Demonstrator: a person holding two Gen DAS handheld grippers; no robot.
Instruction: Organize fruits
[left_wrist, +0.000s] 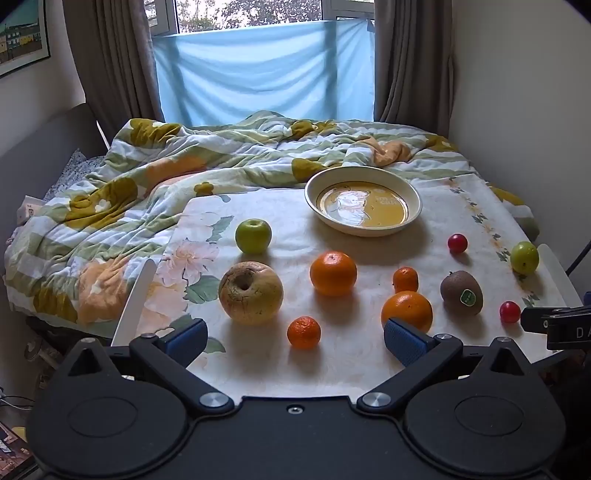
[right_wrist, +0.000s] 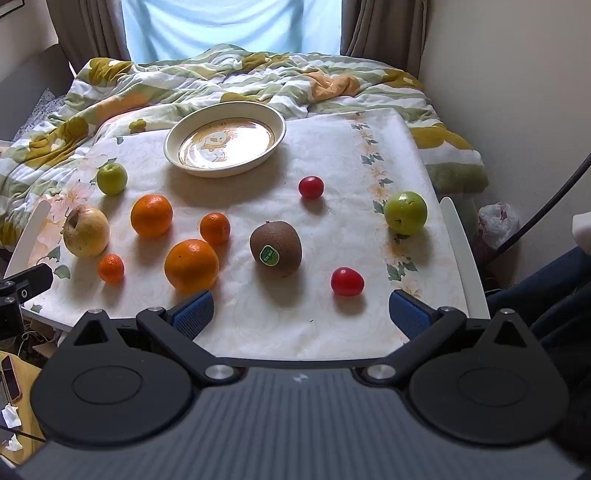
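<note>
Ten fruits lie scattered on the desk (right_wrist: 332, 332), none yet in the empty dish (right_wrist: 225, 146) at its far side. Both tools hang released, jaws spread wide, nothing between them. The right tool (right_wrist: 301, 314) points down at the near edge, with the kiwi (right_wrist: 276, 248) just ahead and slightly left of its centre line, upright with its sticker facing the camera, and a red tomato (right_wrist: 346, 281) just ahead to the right. The left tool (left_wrist: 295, 338) has the small mandarin (left_wrist: 303, 332) almost between its fingers, so that hand seems nearer a first pick; the dish lies beyond, forward and rightward.
</note>
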